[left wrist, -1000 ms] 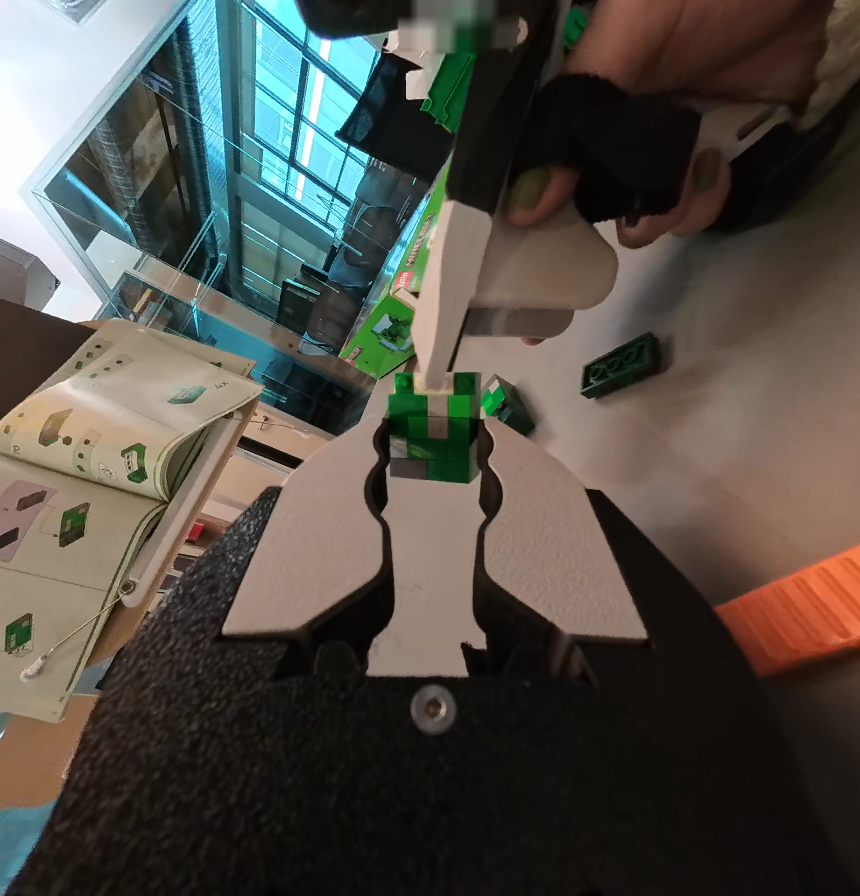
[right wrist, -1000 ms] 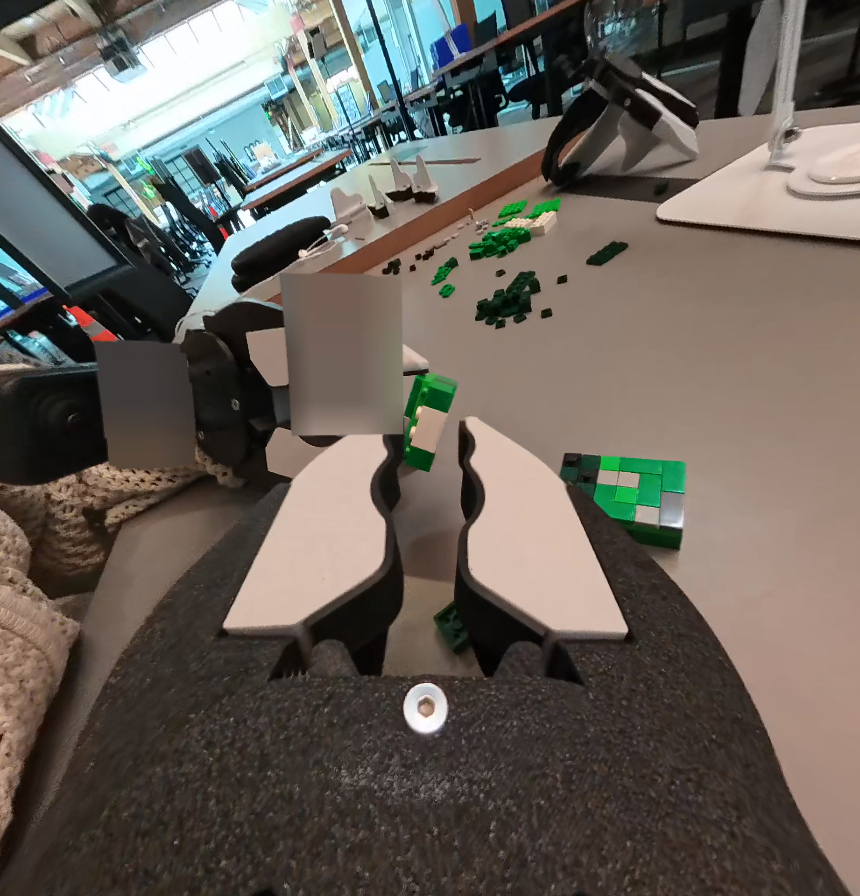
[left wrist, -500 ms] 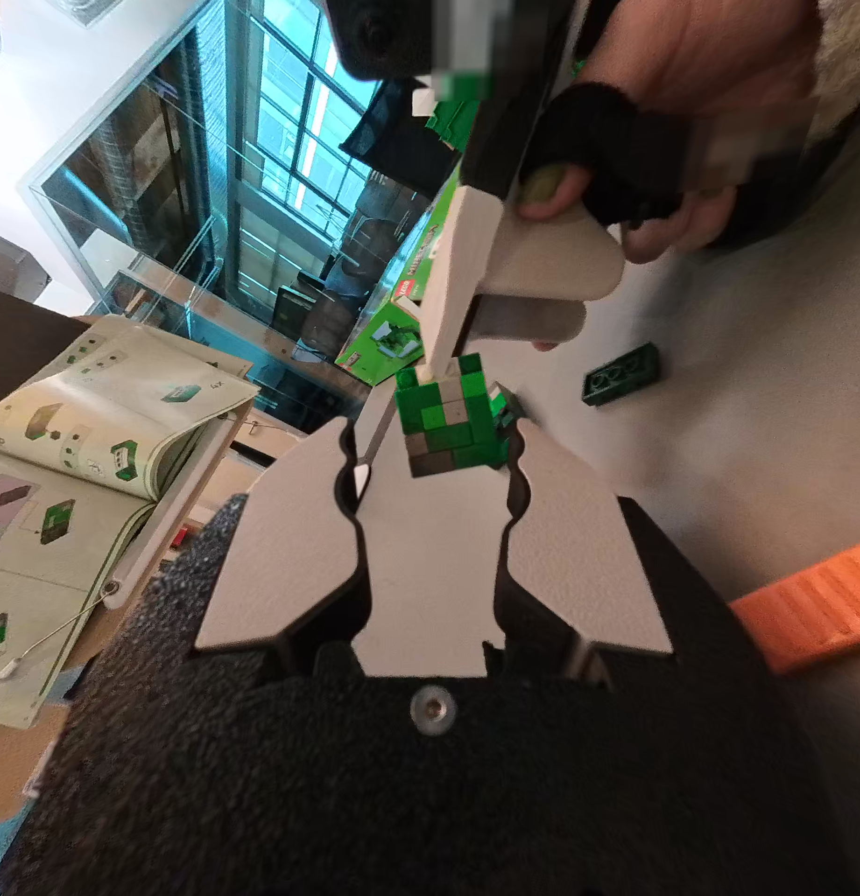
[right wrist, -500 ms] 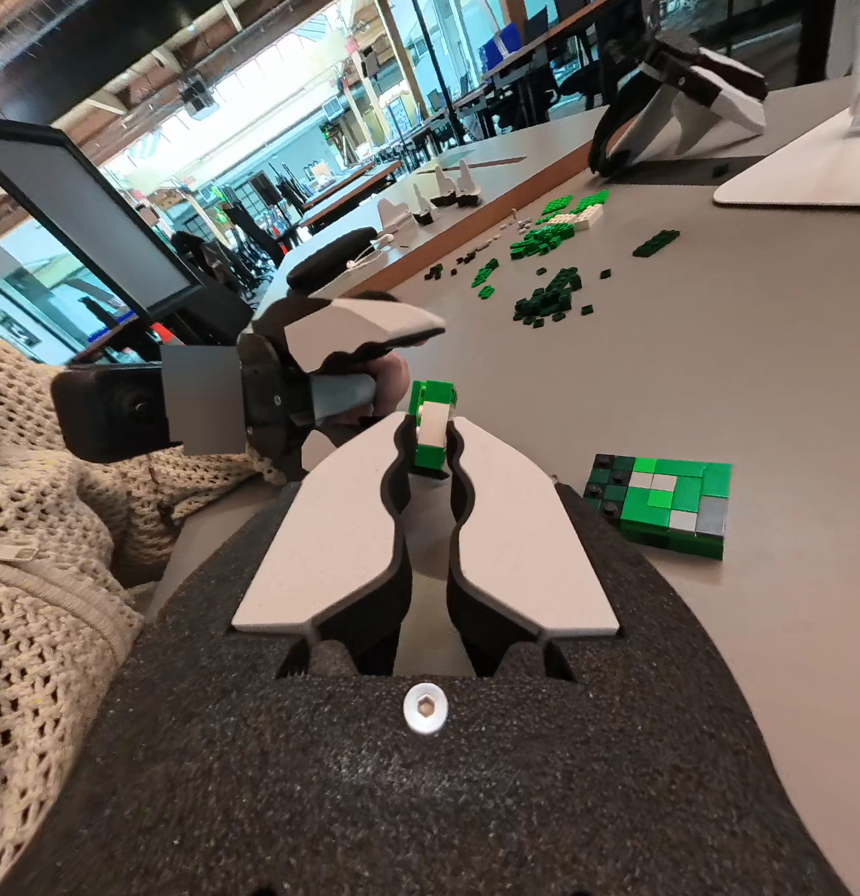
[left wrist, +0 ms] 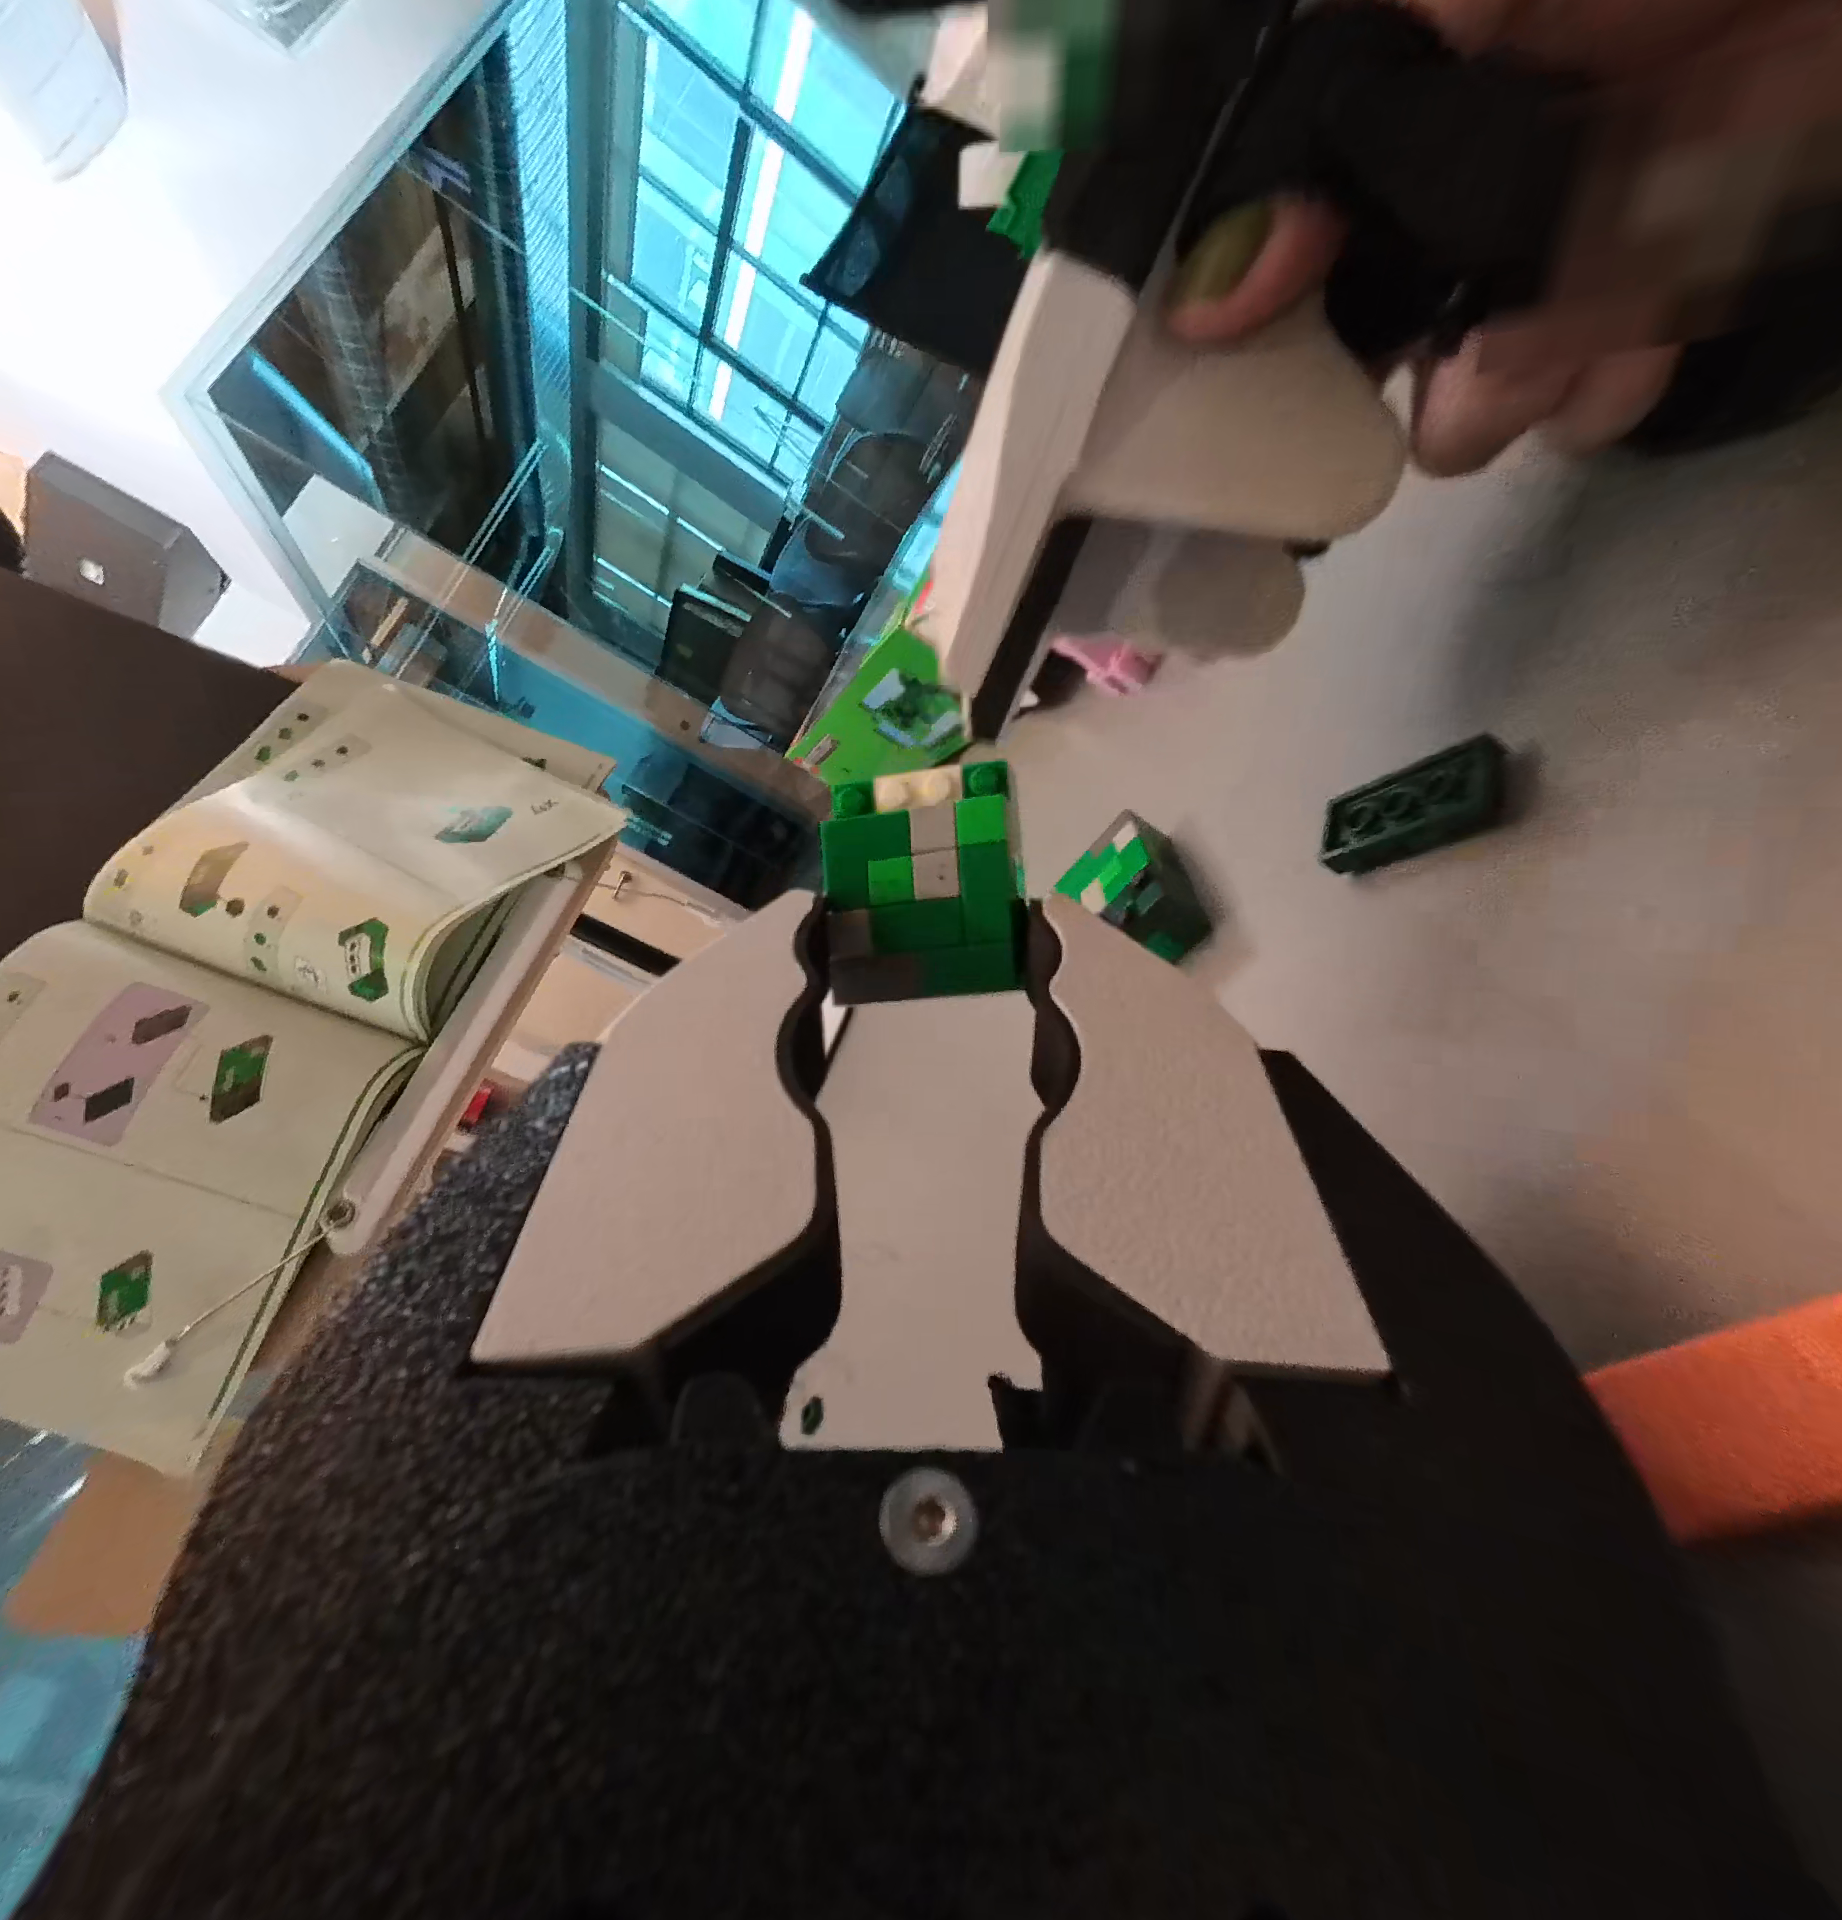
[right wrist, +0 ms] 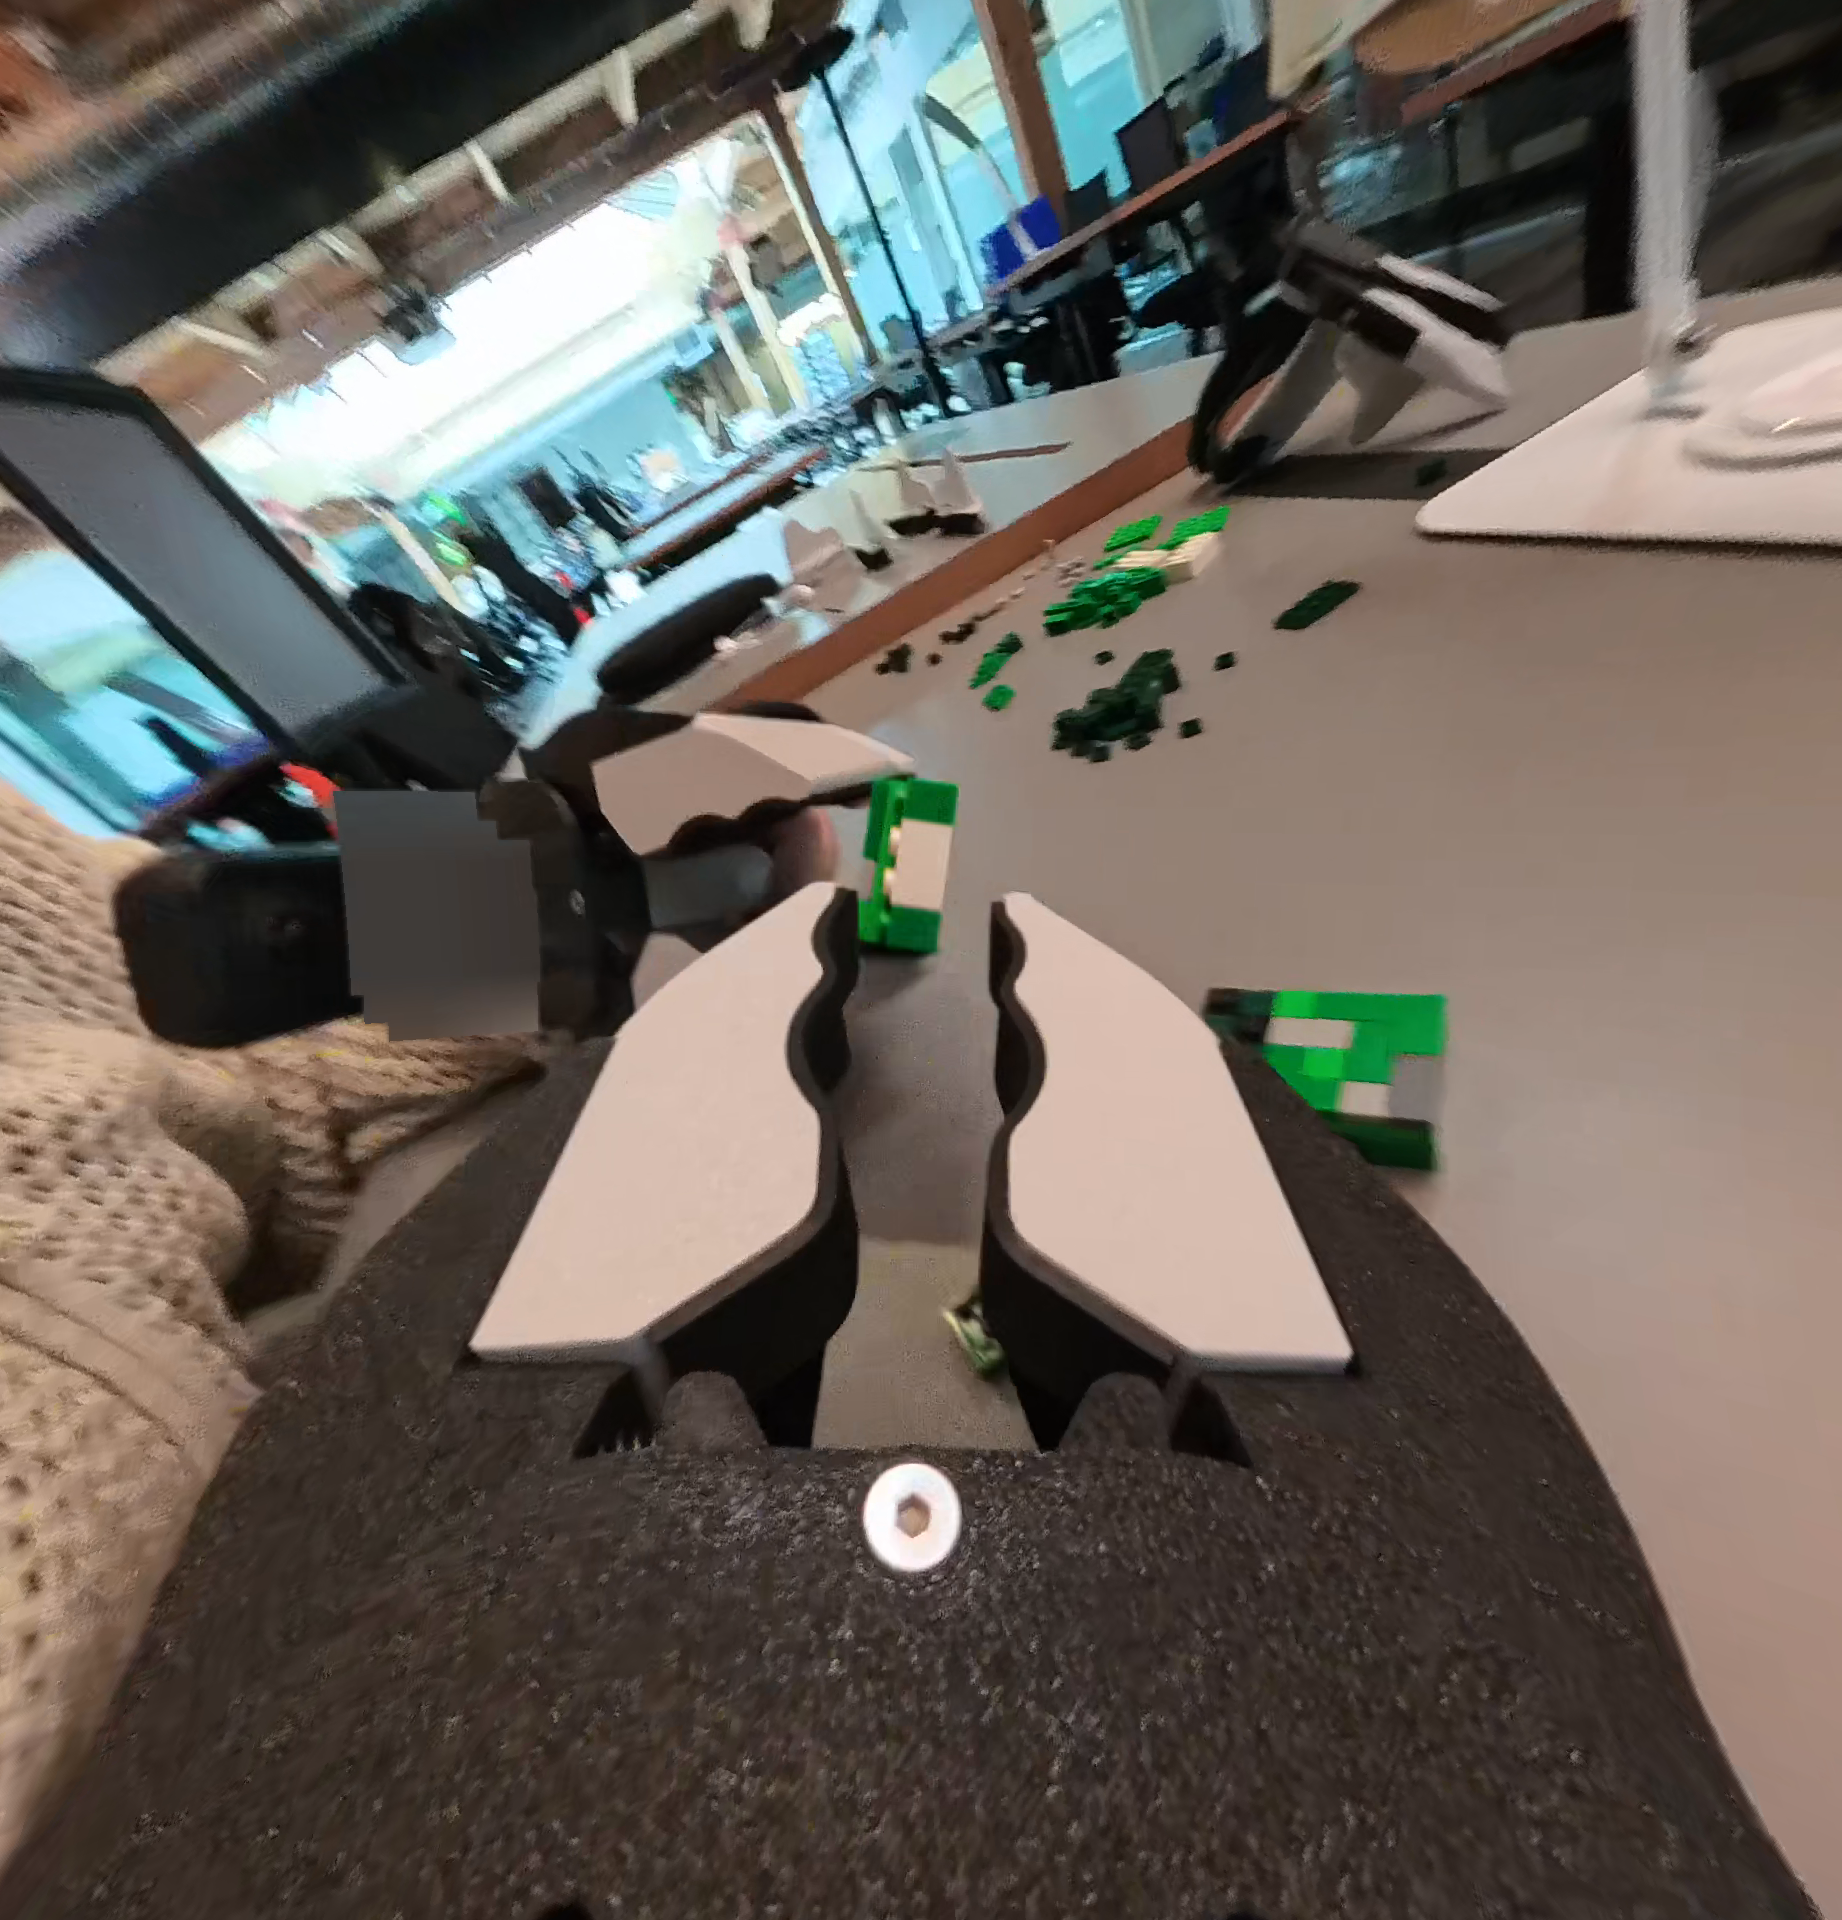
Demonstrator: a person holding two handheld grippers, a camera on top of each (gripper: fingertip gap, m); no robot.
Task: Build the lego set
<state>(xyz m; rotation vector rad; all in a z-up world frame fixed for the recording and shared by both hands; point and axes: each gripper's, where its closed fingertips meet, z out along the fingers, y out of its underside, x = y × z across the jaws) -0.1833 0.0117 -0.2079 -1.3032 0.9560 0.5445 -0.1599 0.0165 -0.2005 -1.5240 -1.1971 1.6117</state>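
My left gripper [left wrist: 922,925] is shut on a small green, grey and white lego block [left wrist: 922,883] and holds it above the grey table [left wrist: 1519,1039]. In the right wrist view the left gripper [right wrist: 855,821] comes in from the left with the block [right wrist: 912,862] in it. My right gripper [right wrist: 917,914] is open and empty, its tips just in front of the block. In the left wrist view its white finger [left wrist: 1000,499] hangs above the block, apart from it. A flat green lego panel [right wrist: 1343,1070] lies on the table to the right.
An open instruction booklet [left wrist: 221,987] stands at the left. A dark green brick [left wrist: 1416,805] and a pile of loose bricks [right wrist: 1114,696] lie on the table. A monitor [right wrist: 169,561], a spare gripper [right wrist: 1332,343], a white stand base [right wrist: 1675,468] and an orange object [left wrist: 1748,1392] are around. Both grippers' tips are close together, under 4 cm apart. My left gripper's tips are some 8 cm from the dark green brick [left wrist: 1416,805].
Half a second ago my right gripper was shut on the block and my left was open. Now my left has shut on the block and my right has opened and drawn back.
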